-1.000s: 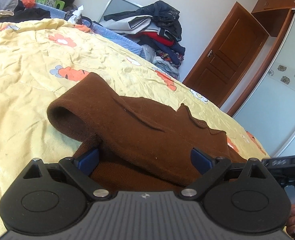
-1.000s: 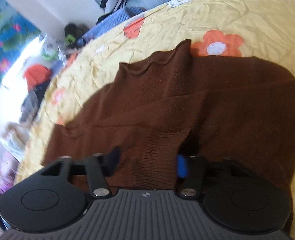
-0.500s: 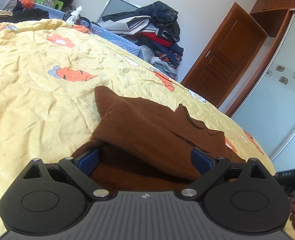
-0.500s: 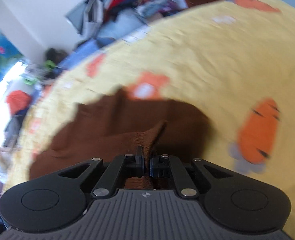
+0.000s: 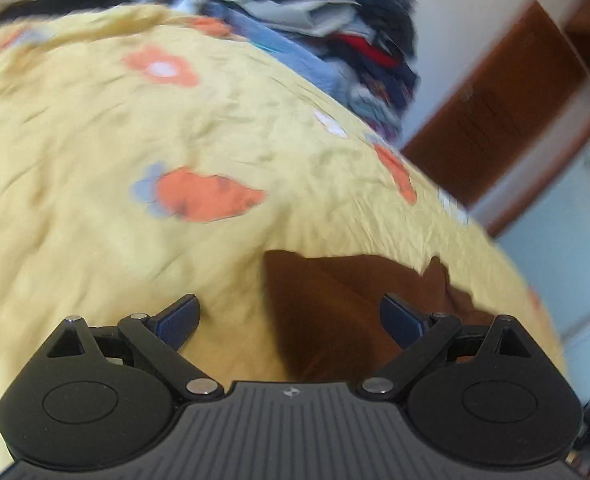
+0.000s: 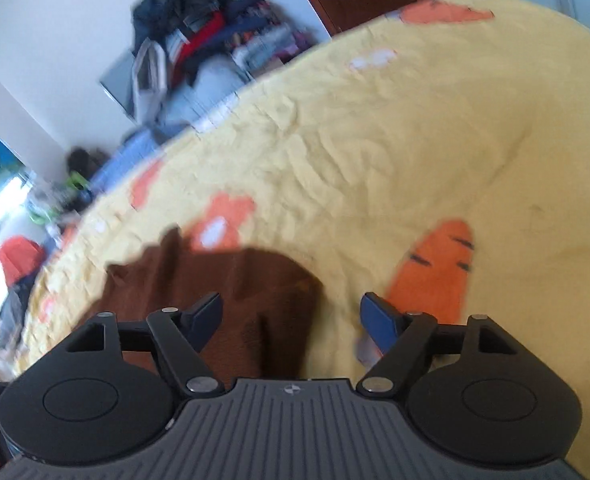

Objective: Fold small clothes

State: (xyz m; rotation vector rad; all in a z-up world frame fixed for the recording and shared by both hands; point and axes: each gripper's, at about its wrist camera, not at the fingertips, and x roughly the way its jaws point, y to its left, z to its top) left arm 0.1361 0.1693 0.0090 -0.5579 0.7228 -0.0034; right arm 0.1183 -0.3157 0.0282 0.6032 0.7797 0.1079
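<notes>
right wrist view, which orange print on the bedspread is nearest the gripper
The carrot print, just beyond the right gripper's right-hand fingertip. The orange flower print lies farther out, past the brown garment's far edge; other orange prints sit farther away still.

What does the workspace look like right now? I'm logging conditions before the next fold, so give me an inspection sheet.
Surface: wrinkled yellow bedspread with orange flower and carrot prints, motion-blurred in both views.
Job's things: brown knit garment lying folded on the bedspread, held by neither gripper.
Clutter: heap of mixed dark, red and grey clothes beyond the bed's far edge; more items, including something orange-red, past the side of the bed.
Grippers: left gripper open above the garment's edge; right gripper open, garment below its left finger.
Cables: nothing seen.
Surroundings: white walls, brown wooden door, pale sliding wardrobe panel.
</notes>
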